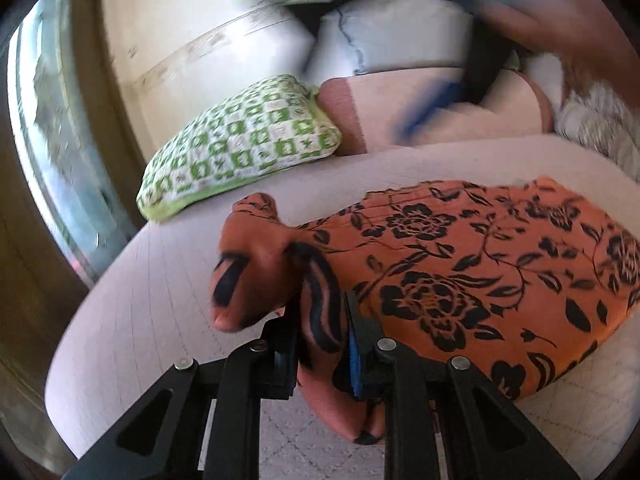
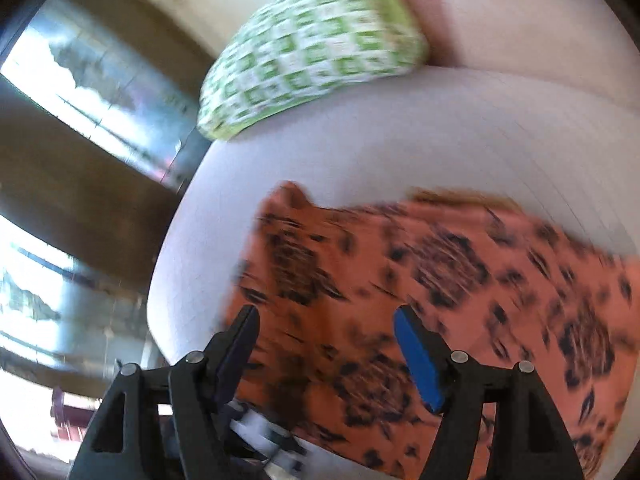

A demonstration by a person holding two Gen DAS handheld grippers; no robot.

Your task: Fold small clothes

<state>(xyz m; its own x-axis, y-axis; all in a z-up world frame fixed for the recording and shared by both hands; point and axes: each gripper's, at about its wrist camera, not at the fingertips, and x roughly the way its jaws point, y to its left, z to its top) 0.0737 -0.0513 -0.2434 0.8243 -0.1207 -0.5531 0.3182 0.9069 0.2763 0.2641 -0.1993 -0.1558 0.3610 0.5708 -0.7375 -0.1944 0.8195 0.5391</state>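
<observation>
An orange garment with a black flower print [image 1: 472, 264] lies spread on a pale pink cushioned seat [image 1: 132, 320]. My left gripper [image 1: 320, 320] is shut on a bunched end of the garment and lifts that end off the seat at its near left. In the right wrist view the same garment [image 2: 400, 280] lies blurred below my right gripper [image 2: 326, 320], which is open and empty just above the cloth. The other gripper shows as a dark and blue blur [image 1: 448, 96] at the top of the left wrist view.
A green and white checked pillow [image 1: 240, 144] lies at the back left of the seat, against the pink backrest [image 1: 440, 108]; it also shows in the right wrist view [image 2: 320, 48]. A window [image 2: 100, 80] is at the left. Patterned floor [image 1: 304, 440] lies below the seat edge.
</observation>
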